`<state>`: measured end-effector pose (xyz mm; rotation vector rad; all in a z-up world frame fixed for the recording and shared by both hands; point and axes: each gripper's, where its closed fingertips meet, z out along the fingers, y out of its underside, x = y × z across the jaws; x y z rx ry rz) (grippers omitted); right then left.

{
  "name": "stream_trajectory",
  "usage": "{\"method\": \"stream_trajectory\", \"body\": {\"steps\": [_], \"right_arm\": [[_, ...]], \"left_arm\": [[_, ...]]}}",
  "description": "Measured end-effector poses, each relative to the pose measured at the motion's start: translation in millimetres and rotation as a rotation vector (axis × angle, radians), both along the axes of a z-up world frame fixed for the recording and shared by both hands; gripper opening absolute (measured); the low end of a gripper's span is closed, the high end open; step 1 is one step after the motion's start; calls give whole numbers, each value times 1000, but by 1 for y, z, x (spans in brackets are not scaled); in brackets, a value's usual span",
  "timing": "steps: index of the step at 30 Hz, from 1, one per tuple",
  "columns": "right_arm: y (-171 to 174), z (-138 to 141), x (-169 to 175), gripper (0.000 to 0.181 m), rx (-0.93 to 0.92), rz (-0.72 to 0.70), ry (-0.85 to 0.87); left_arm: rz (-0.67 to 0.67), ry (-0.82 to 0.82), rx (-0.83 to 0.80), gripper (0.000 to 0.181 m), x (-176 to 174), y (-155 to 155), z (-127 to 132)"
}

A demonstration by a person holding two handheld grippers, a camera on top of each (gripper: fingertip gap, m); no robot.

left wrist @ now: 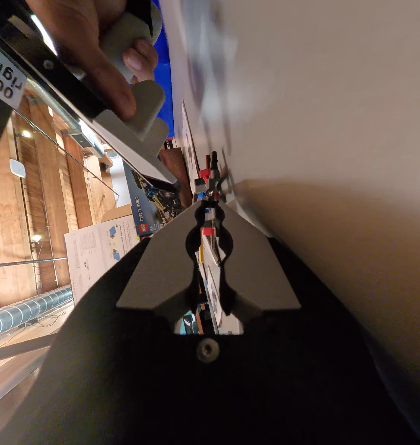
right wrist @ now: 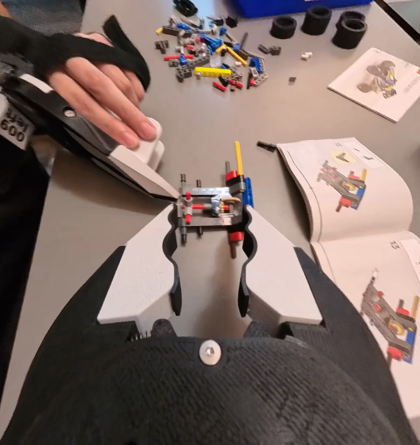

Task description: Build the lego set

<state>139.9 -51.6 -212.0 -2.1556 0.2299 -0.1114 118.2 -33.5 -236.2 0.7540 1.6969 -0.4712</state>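
Note:
A partly built lego assembly (right wrist: 211,204), a grey frame with red pins, a tan gear, a blue beam and a yellow axle, lies on the grey table (right wrist: 204,125). My right gripper (right wrist: 207,210) spans it lengthwise, one finger against each end, and grips it. My left gripper (right wrist: 177,196) comes in from the left, turned on its side, with its tips pinched on the frame's far left corner. In the left wrist view the left gripper (left wrist: 210,203) is nearly closed, with the assembly (left wrist: 212,186) at its tips and the right gripper (left wrist: 173,180) beside it.
A pile of loose pieces (right wrist: 211,55), three black tyres (right wrist: 317,16) and a blue bin (right wrist: 288,4) lie at the far side. An open instruction booklet (right wrist: 344,192) and a closed one (right wrist: 382,84) lie to the right. A black pin (right wrist: 265,146) lies near the booklet. The set's box (left wrist: 153,204) stands beyond the table. Left tips to right tips: about 4 cm.

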Motion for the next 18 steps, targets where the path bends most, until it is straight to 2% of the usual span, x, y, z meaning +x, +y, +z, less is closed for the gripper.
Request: {"method": "stream_trajectory", "body": {"steps": [5, 7, 10, 14, 18], "right_arm": [[6, -11, -20, 47, -62, 49, -46], [1, -11, -6, 48, -92, 7, -91], [-10, -5, 17, 63, -79, -73, -70], [-5, -11, 19, 83, -114, -29, -55], [9, -17, 17, 82, -134, 20, -24]], "left_arm": [[1, -8, -20, 4, 0, 1, 2], [-2, -10, -29, 4, -1, 1, 3], [-10, -6, -17, 4, -2, 0, 2], [-24, 55, 14, 4, -6, 2, -5], [-28, 149, 54, 6, -9, 4, -12]]}}
